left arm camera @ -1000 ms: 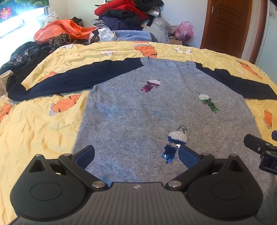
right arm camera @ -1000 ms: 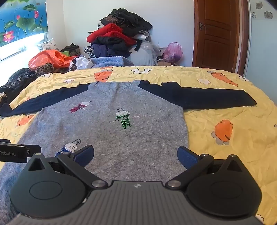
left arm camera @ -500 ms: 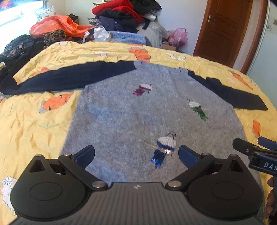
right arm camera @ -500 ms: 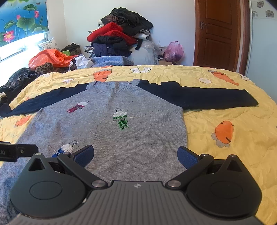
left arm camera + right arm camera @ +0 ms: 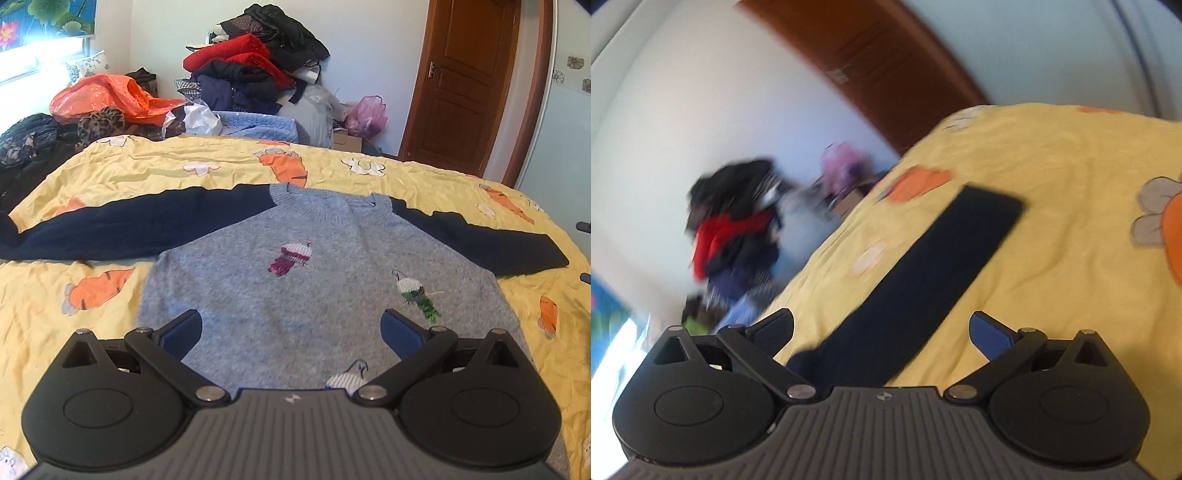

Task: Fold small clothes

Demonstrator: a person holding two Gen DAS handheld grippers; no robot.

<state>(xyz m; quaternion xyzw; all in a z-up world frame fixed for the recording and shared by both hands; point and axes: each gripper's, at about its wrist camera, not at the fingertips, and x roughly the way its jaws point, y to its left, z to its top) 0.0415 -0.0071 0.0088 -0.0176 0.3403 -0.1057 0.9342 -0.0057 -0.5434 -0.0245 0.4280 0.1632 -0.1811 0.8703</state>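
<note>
Grey knit sweater with navy sleeves (image 5: 314, 288) lies flat, face up, on the yellow carrot-print bed cover (image 5: 110, 173), sleeves spread wide. Left gripper (image 5: 291, 326) hovers over the hem, jaws apart, empty. Right gripper (image 5: 881, 326), jaws apart, is nearer the right navy sleeve (image 5: 923, 273); its long axis runs ahead-right from the jaws, so that arm is best placed.

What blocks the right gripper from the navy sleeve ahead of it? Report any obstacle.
Nothing visible does. The right gripper is open, and the navy sleeve lies flat on the yellow bedspread, running out from between its fingers with only bare fabric around it.
</note>
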